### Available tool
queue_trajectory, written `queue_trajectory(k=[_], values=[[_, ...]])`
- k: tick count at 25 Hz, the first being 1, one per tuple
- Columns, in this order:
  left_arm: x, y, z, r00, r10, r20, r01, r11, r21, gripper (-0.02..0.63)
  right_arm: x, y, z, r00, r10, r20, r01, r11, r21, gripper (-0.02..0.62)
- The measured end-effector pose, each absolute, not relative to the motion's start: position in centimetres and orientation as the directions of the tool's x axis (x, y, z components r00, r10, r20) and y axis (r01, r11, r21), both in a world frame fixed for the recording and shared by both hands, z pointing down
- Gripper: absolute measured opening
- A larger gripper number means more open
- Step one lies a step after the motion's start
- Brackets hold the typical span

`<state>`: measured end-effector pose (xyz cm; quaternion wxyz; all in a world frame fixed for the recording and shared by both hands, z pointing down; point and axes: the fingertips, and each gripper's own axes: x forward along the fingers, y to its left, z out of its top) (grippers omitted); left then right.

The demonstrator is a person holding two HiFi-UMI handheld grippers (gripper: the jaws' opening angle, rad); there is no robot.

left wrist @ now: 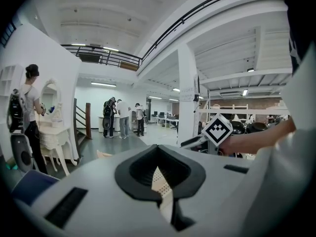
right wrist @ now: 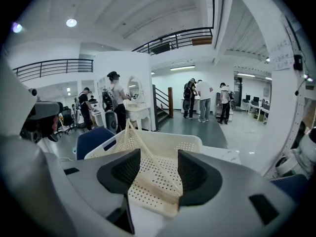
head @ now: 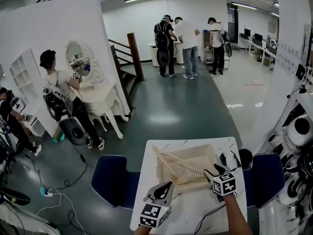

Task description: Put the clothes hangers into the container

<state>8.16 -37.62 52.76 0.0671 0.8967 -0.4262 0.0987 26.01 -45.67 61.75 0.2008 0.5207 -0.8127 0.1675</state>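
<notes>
Cream plastic with many small holes makes the basket (head: 211,155), which stands in the middle of a pale table (head: 186,215), at 12 o'clock from the person. The hangers (head: 166,158) lie inside it. They are thin and pale, they cross each other, and their ends lean up over the rim toward the 10 o'clock corner. How many there are cannot be told. No hanger shows on the bare table, so the putting-in seems done or nearly done.

The left gripper (head: 166,186) is at the 7 o'clock corner of the basket. In the left gripper view its jaws are drawn narrow, to a slit, and a strip of the holed wall fills this slit down to the base. It appears to pinch the basket corner, probably so that the light basket does not slide while the long hangers are settled.

The right gripper (head: 211,172) is at about 4 o'clock of the basket, just beside the near rim. In the right gripper view its jaws stand wide apart, with the near rim and one hanger arm lying between them but not clamped. It holds nothing. This wide opening suits a hand that has let go or is ready to push a leaning hanger lower.

The ends over the rim are the risk: a knock could tip a hanger out.
</notes>
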Motion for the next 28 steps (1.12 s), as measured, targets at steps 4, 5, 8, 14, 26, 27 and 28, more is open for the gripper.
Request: queue_trajectory(k=[4,5,8,14,26,27,28], values=[[8.2,-36.9,52.6,0.626,-0.745,0.228,-0.773,-0.633,0.055,0.003,25.3,-44.5,60.6,-0.398,-0.793,0.461,-0.909,0.408,-0.084,0.229],[8.3,-36.8,52.5,0.629,-0.744,0.223,-0.771,-0.635,0.055,0.003,25.1,-44.2,60.2,-0.404,-0.795,0.452,-0.907,0.413,-0.084,0.229],[8.1,-36.3,51.9,0.636,-0.744,0.208,-0.766,-0.641,0.051,0.003,24.5,-43.2,58.9,-0.419,-0.802,0.426,-0.901,0.425,-0.087,0.229],[7.0,-34.8,50.6,0.644,-0.745,0.174,-0.761,-0.647,0.045,0.003,22.2,-41.3,56.0,-0.431,-0.820,0.377,-0.895,0.440,-0.065,0.177],[2.5,-30.3,48.9,0.649,-0.747,0.143,-0.758,-0.651,0.039,0.003,16.8,-36.1,51.6,-0.435,-0.850,0.296,-0.895,0.445,-0.037,0.067],[2.0,-30.0,48.8,0.648,-0.748,0.142,-0.759,-0.650,0.039,0.003,16.4,-35.7,51.3,-0.435,-0.853,0.289,-0.895,0.444,-0.037,0.064],[1.6,-29.6,48.7,0.648,-0.749,0.140,-0.759,-0.649,0.038,0.003,16.0,-35.2,51.0,-0.436,-0.855,0.282,-0.895,0.444,-0.037,0.061]])
